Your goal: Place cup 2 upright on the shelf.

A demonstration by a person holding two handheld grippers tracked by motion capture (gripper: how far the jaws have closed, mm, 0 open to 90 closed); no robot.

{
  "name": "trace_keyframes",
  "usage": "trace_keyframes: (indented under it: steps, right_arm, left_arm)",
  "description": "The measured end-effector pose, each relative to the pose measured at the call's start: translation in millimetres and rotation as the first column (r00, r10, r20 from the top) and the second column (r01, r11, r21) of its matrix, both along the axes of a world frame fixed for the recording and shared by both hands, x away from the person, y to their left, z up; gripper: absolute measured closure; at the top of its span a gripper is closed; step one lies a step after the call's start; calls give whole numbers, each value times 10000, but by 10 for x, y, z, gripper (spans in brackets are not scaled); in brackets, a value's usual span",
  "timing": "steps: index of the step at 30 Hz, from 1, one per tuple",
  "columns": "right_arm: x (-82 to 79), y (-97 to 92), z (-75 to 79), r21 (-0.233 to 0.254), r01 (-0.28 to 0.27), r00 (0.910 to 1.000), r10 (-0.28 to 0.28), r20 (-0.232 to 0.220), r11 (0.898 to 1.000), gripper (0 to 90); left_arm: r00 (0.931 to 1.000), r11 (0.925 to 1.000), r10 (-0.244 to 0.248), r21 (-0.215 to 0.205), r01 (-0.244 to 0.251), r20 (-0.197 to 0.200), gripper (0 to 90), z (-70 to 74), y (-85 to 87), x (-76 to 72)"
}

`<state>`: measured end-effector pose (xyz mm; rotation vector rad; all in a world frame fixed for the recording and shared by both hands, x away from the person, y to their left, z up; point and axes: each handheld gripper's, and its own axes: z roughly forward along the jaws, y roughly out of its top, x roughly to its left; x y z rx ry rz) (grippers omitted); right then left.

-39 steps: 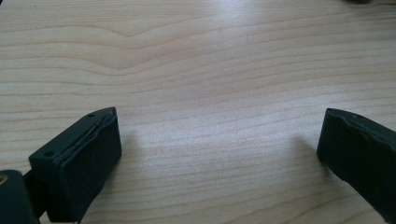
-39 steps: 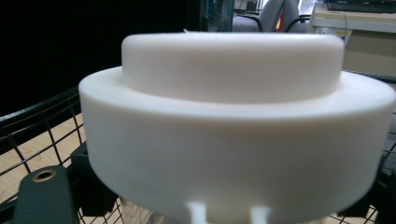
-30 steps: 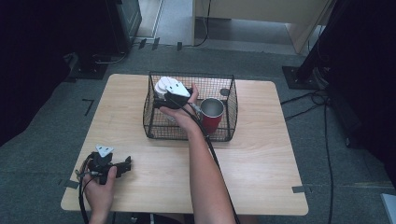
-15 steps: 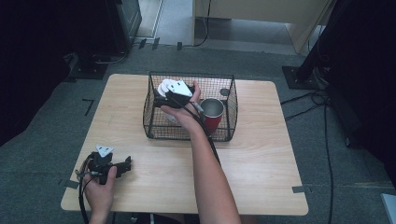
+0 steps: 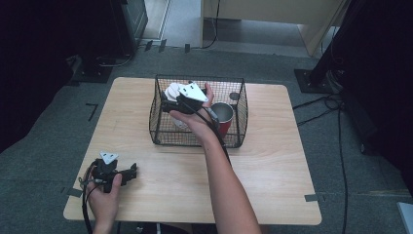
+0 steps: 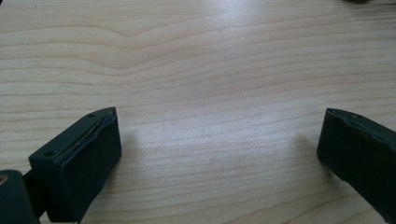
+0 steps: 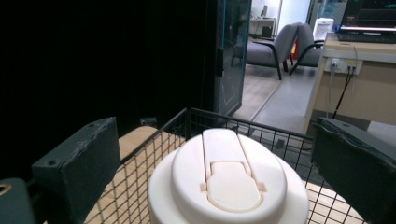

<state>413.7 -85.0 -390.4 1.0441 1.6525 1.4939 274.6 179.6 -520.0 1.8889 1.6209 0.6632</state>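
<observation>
A black wire basket (image 5: 195, 139) stands at the middle back of the wooden table (image 5: 272, 161). Inside it are a white lidded cup (image 5: 171, 90) at the left and a red cup (image 5: 226, 121) at the right. My right gripper (image 5: 166, 103) hovers over the basket and points left at the white cup. In the right gripper view its jaws (image 7: 215, 154) stand wide apart, the white lid (image 7: 229, 179) sits low between them, and a gap shows on each side. My left gripper (image 5: 132, 171) rests open on the front left of the table, with bare wood between its jaws (image 6: 219, 149).
The basket's rim (image 7: 243, 123) runs just behind the white lid. Dark equipment and cables stand on the floor behind and to the right of the table. Bare tabletop lies in front of the basket and at its right.
My right hand has lifted a little over the basket, carrying its gripper higher above the white cup. The left hand and its gripper have stayed put.
</observation>
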Motion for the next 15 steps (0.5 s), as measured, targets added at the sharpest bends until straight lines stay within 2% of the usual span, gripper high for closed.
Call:
trace_keyframes:
  steps: [3,9,15]
  right_arm:
    - [-93,-43,63,-63,-34,9999,35,149,10000,19]
    - [-271,-133,146,58,-170,9997,169,146,9998,19]
    - [-490,-293,190,-164,-223,9989,230,418,9996,19]
  left_arm:
    - [10000,10000,9,-22,-9,-1,4,-1,-1,0]
    - [10000,10000,16,-17,-16,10,4,-1,-2,0]
    - [10000,10000,17,-19,-17,11,4,-2,-2,0]
